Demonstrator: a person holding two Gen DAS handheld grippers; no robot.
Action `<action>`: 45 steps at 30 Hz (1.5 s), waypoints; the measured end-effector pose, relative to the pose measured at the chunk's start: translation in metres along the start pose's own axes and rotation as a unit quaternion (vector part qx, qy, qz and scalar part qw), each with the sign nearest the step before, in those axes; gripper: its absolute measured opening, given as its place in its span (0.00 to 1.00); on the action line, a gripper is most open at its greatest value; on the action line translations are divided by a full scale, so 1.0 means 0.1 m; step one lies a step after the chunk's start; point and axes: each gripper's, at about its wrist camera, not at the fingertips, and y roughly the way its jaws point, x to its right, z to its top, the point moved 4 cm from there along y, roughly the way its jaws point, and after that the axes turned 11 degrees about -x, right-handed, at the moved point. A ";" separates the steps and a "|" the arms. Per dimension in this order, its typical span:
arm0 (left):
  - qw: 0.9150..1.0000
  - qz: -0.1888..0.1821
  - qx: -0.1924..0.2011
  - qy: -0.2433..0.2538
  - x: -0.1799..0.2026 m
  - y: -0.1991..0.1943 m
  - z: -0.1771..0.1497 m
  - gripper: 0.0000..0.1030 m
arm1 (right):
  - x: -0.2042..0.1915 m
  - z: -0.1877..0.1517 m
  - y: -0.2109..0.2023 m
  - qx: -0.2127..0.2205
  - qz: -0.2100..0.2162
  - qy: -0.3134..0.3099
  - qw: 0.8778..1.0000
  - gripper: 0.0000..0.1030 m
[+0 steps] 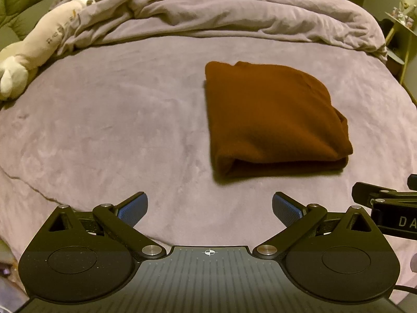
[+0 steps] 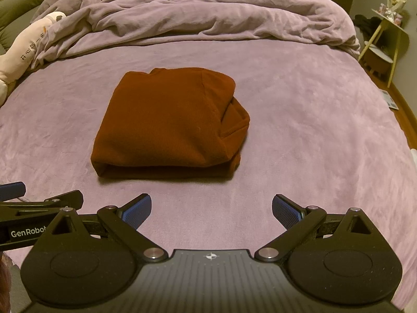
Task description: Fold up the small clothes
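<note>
Rust-brown garment (image 2: 169,122) lies folded into a thick, roughly rectangular bundle on the purple bed cover (image 2: 299,135), flat, nothing touching it. It sits ahead of both my grippers, well apart from the fingertips: ahead and to the right of my left gripper (image 1: 209,210), ahead and a bit left of my right gripper (image 2: 211,211). Long axis runs roughly away from me, slightly tilted in each view; the rounded fold edge faces me, the neckline end points toward the far side of the bed. Looser layers and a tucked bulge show along its right side. My left gripper has its jaws spread wide, blue pads (image 1: 133,210) holding nothing, hovering over bare cover. My right gripper is likewise spread wide and empty, blue pads (image 2: 138,211) over bare cover. Each gripper shows at the edge of the other's view, so they sit side by side, near each other. Beyond the garment, a rumpled purple duvet (image 2: 208,15) is bunched across the head of the bed. White plush toy (image 1: 39,44) lies at the far left edge, partly under the duvet. Small side table (image 2: 385,39) stands off the bed's right.
</note>
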 end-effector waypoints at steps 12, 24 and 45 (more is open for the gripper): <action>1.000 0.004 -0.002 0.001 0.03 -0.01 -0.02 1.00 | -0.01 -0.02 0.00 0.001 -0.001 0.003 1.000 0.96; 1.000 0.004 -0.002 0.001 0.04 -0.01 -0.03 1.00 | -0.01 -0.04 -0.01 0.001 -0.001 0.006 1.000 0.96; 1.000 0.009 0.002 0.002 0.06 -0.01 -0.02 1.00 | 0.02 -0.03 0.00 0.000 -0.002 0.006 1.000 0.96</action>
